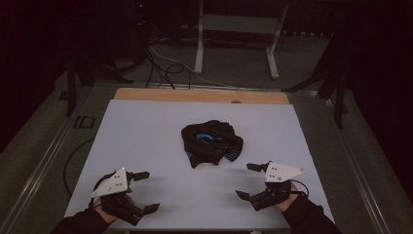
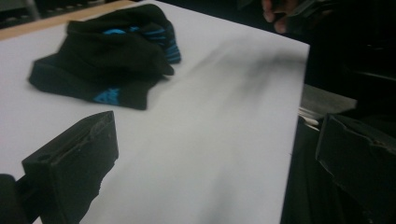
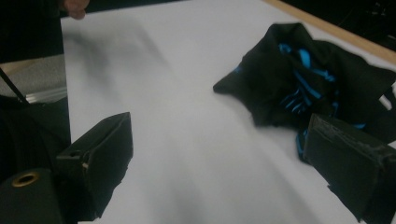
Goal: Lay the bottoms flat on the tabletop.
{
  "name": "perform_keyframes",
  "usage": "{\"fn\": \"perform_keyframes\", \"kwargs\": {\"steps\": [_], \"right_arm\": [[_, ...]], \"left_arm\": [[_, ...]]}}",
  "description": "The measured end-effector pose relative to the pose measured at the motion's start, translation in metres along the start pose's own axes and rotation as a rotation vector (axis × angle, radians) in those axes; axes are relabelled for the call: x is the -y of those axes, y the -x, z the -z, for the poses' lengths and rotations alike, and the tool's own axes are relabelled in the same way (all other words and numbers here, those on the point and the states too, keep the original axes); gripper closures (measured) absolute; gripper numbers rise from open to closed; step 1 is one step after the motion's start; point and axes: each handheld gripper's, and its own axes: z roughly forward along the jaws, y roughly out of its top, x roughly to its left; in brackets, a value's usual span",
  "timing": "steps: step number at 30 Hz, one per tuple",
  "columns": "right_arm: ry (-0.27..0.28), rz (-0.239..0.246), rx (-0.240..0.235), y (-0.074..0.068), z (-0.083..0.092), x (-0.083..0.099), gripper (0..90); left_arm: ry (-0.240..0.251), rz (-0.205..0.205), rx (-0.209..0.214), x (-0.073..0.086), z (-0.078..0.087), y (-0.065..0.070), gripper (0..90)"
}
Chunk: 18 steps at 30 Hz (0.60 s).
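High view puts the crumpled black garment with blue stripes [image 1: 212,142] a little past the middle of the white worktop [image 1: 146,131], bunched into a rough lump. Its longer side runs from about 10 o'clock to 4 o'clock, with the striped edge toward 4 o'clock; no clear front or collar can be made out. Bare white surface lies on every side of it, widest toward 9 o'clock and toward the near edge, and a wooden strip [image 1: 195,95] borders the far edge at 12 o'clock. The left gripper [image 1: 141,191] sits at 7 o'clock from the garment, near the front edge, fingers spread and holding nothing. The right gripper [image 1: 249,181] sits at 5 o'clock, closer to the cloth but apart from it, fingers likewise spread and empty.
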Motion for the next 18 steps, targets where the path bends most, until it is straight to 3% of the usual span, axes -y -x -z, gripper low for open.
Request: {"fn": "perform_keyframes", "kwargs": {"steps": [9,18], "right_arm": [[0.014,0.029,0.030,0.010,0.002,-0.019,8.5],[0.026,0.050,0.029,0.020,-0.006,-0.039,8.6]], "left_arm": [[0.021,-0.017,-0.002,-0.016,-0.001,-0.003,0.0],[0.025,-0.028,0.007,-0.028,-0.012,-0.008,0.0]]}}
